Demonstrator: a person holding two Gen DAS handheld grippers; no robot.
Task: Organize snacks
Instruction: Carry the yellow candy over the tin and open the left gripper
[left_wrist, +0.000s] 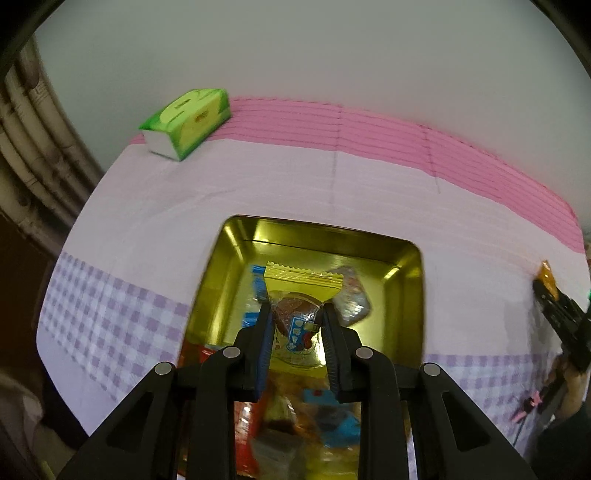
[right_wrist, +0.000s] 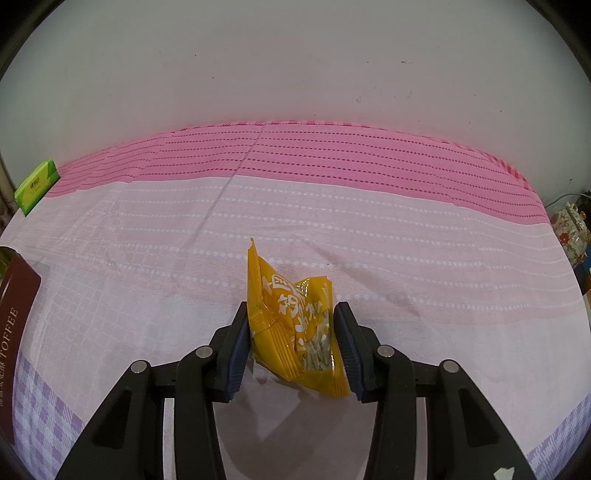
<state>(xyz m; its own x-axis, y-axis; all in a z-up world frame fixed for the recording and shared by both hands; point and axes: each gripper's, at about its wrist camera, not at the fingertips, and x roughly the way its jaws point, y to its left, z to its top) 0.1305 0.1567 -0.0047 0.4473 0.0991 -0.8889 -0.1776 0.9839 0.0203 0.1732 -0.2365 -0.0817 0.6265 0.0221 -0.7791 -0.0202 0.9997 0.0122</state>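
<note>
Left wrist view: left gripper (left_wrist: 296, 314) clamped on a yellow-topped snack packet (left_wrist: 300, 286), held over the open gold tin (left_wrist: 408, 254). More wrapped snacks (left_wrist: 351, 291) inside the tin, blurred. Green tissue pack (left_wrist: 188, 116) at the far left corner of the tablecloth (left_wrist: 147, 206).

Right wrist view: right gripper (right_wrist: 291, 325) closed on an orange snack packet (right_wrist: 291, 314), lower end touching the cloth near the front edge. Brown toffee tin wall (right_wrist: 14, 314) at the left edge.
</note>
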